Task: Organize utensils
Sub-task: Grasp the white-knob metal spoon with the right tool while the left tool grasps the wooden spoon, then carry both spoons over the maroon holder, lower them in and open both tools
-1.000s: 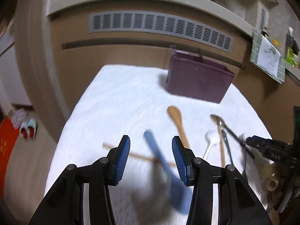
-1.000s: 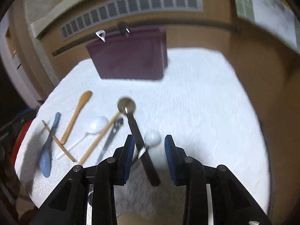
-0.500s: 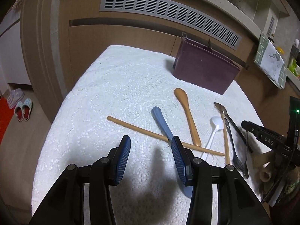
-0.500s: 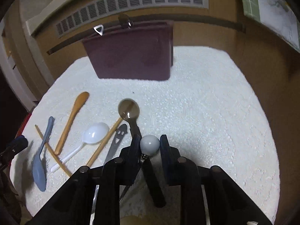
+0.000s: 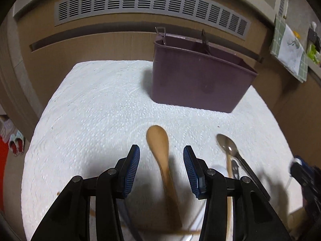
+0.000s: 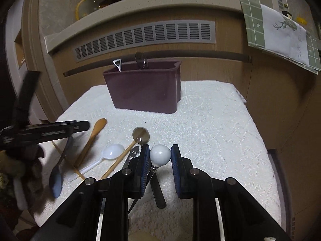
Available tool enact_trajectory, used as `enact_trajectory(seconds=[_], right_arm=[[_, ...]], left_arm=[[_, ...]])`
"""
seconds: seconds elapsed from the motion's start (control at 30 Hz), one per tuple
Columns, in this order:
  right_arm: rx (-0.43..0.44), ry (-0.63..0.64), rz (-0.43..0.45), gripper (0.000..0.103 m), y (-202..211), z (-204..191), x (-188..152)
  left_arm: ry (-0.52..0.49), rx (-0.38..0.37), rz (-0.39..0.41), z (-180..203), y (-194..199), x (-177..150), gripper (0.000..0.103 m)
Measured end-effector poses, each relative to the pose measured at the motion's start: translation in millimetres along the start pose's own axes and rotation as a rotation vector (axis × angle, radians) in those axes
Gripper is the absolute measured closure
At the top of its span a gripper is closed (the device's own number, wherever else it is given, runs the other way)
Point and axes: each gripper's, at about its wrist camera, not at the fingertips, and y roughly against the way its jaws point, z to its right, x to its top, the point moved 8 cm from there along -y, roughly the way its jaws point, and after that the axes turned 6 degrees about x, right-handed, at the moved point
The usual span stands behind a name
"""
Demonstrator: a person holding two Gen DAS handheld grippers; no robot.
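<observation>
A maroon utensil bin stands at the back of the white mat, also in the right wrist view, with two utensils inside. My left gripper is open, its jaws either side of a wooden spoon on the mat. My right gripper is shut on a white ball-ended utensil and holds it above the mat. A metal spoon, white plastic spoon, blue spoon and wooden chopsticks lie on the mat.
The white textured mat covers a small table in front of a brown cabinet with a vent grille. A green-edged cloth hangs at the right. The left gripper shows in the right wrist view.
My left gripper moved forward and right, from the blue spoon to the wooden spoon. My right gripper has lifted the ball-ended utensil off the mat.
</observation>
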Motion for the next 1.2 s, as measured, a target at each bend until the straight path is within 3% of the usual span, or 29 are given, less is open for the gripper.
enact_trajectory(seconds=[0.13, 0.37, 0.5, 0.63, 0.87, 1.0, 1.07, 1.13, 1.2], right_arm=[[0.020, 0.007, 0.033, 0.083, 11.2, -4.2, 2.2], [0.067, 0.022, 0.075, 0.083, 20.0, -17.4, 7.9], [0.074, 0.017, 0.073, 0.083, 18.8, -17.4, 7.9], [0.078, 0.015, 0.072, 0.083, 20.5, -18.1, 8.9], [0.088, 0.050, 0.093, 0.083, 31.6, -27.7, 14.9], [0.084, 0.058, 0.093, 0.083, 32.9, -30.3, 14.9], [0.081, 0.056, 0.087, 0.083, 32.0, -29.4, 14.6], [0.079, 0.052, 0.080, 0.083, 31.1, -27.7, 13.5], [0.077, 0.048, 0.075, 0.083, 30.6, -26.5, 12.1]], left_arm=[[-0.014, 0.030, -0.044, 1.5, -19.5, 5.6, 0.058], [-0.054, 0.073, -0.102, 10.8, -41.0, 7.6, 0.073], [-0.063, 0.072, -0.088, 11.7, -39.8, 6.3, 0.075], [-0.046, 0.028, -0.039, 13.5, -20.8, 2.9, 0.093], [-0.041, -0.098, 0.043, 17.7, 28.8, -16.3, 0.094], [-0.026, -0.104, -0.016, 10.4, 17.9, -20.5, 0.092], [-0.022, -0.094, -0.038, 8.6, 5.3, -21.4, 0.085], [-0.021, -0.059, -0.049, 7.5, -7.9, -18.7, 0.068], [-0.033, -0.014, -0.066, 8.5, -21.4, -12.9, 0.065]])
